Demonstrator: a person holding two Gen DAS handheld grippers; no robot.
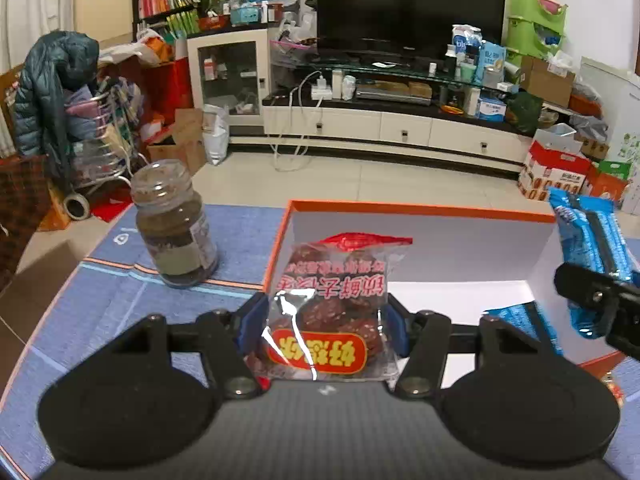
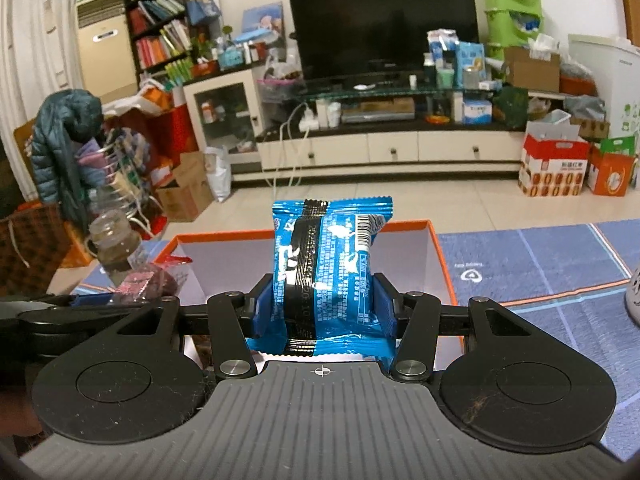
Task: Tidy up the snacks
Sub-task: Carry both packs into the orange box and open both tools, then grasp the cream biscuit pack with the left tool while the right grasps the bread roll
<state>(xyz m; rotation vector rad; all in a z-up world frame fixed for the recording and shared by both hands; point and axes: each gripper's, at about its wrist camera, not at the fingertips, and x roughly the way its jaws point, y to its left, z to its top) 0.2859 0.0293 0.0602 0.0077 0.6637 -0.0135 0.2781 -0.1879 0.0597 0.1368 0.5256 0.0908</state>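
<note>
Left tool (image 1: 326,320) was clamped on the red cookie pouch (image 1: 336,304), right tool (image 2: 320,304) on the blue wafer pack (image 2: 328,264), both above the orange-rimmed box (image 2: 440,256). Likely light, crinkly, slippery film, contents crushable; mid-body grip suits, gentle squeeze.

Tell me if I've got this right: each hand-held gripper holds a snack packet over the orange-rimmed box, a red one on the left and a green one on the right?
Nearly. The right hand-held gripper holds a blue snack packet, not a green one, as the right wrist view shows. The rest stands: the left hand-held gripper holds the red snack packet, both over the orange-rimmed box.
</note>
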